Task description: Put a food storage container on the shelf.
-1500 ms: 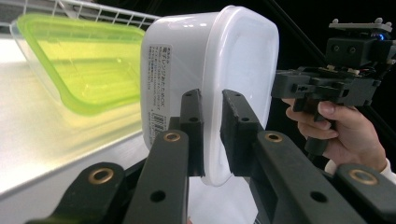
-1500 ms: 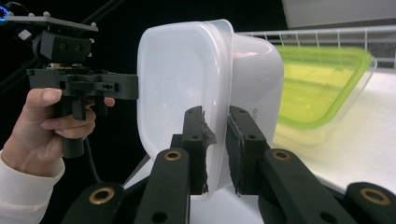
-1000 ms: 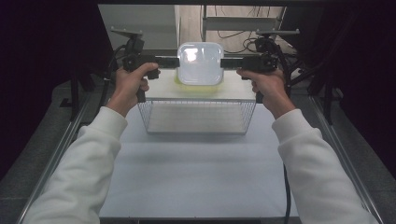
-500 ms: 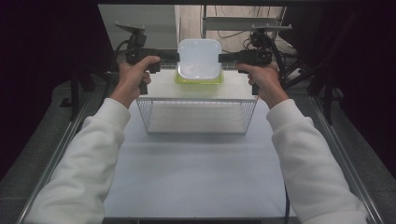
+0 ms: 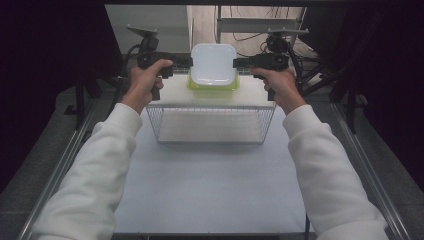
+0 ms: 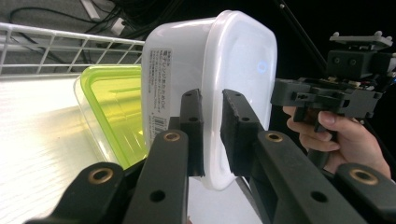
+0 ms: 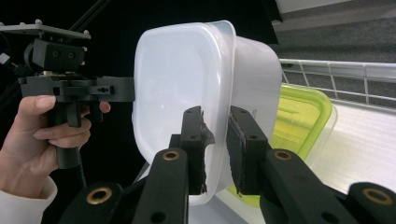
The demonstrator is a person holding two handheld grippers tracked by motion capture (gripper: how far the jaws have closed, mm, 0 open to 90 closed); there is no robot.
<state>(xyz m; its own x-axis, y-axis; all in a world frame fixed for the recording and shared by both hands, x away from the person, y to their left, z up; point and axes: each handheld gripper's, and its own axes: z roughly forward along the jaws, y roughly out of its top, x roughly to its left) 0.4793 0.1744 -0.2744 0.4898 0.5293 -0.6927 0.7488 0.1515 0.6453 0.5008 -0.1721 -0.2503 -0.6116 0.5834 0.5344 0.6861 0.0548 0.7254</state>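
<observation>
A white lidded plastic container hangs between both grippers, over a clear container with a green lid on a white board. My left gripper is shut on the white container's left rim, with the rim between its jaws. The right gripper is shut on the opposite rim, its jaws clamping the edge. The green-lidded container lies close under it; I cannot tell if they touch. Each gripper view shows the other gripper across the container.
A wire basket stands on the white table in front of the white board. Metal rails run along both table sides. Cables and a stand lie behind the board, with dark surroundings left and right.
Both hands have carried the white container a little farther from me and slightly down toward the green-lidded one. The grips on its rims look the same.
</observation>
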